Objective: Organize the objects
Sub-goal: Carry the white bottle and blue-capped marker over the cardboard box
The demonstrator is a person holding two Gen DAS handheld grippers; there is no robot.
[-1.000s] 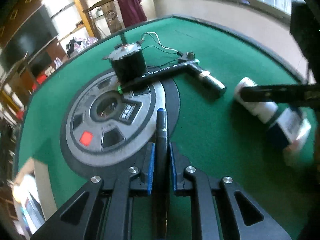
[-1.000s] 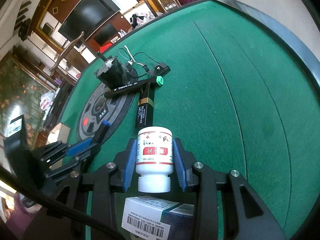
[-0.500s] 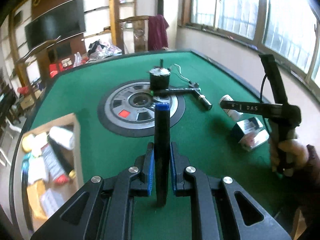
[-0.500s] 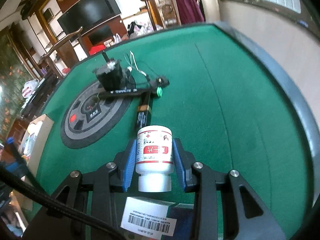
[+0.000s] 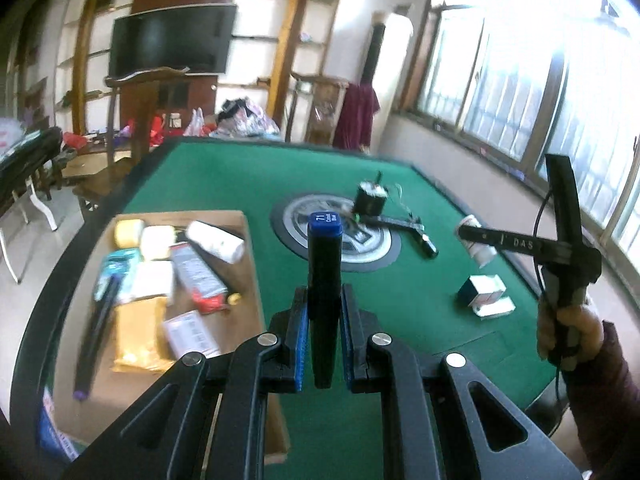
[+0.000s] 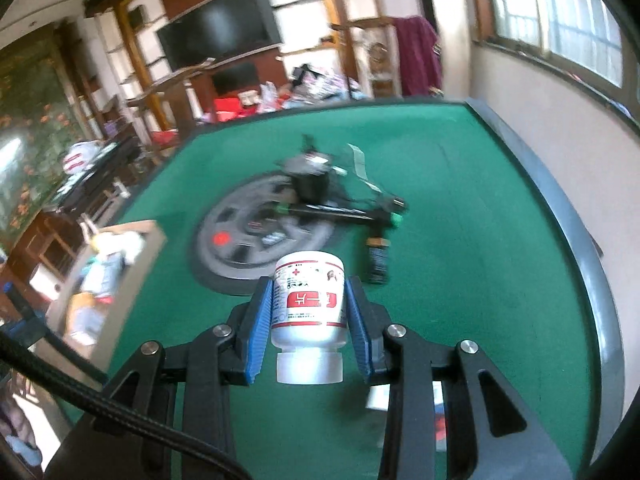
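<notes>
My left gripper [image 5: 324,304] is shut on a black marker with a blue cap [image 5: 324,264], held in the air above the green table, just right of a cardboard box [image 5: 256,280] holding several items. My right gripper [image 6: 308,300] is shut on a white pill bottle with a red label [image 6: 309,300], lifted above the table; the bottle also shows in the left wrist view [image 5: 478,246]. On the felt lie a black motor with wires [image 6: 310,178], a long black tool [image 6: 340,213], a dark tube [image 6: 378,254] and a small medicine box [image 5: 486,294].
A round grey and black disc [image 6: 248,240] sits in the table's middle. The cardboard box shows at the left in the right wrist view [image 6: 120,264]. The table's raised dark rim [image 6: 576,240] runs along the right. Chairs and shelves stand beyond the far edge.
Both grippers have risen and drawn back from the table. The left one has swung left with the marker, bringing the cardboard box into view. The pill bottle has come up off the felt.
</notes>
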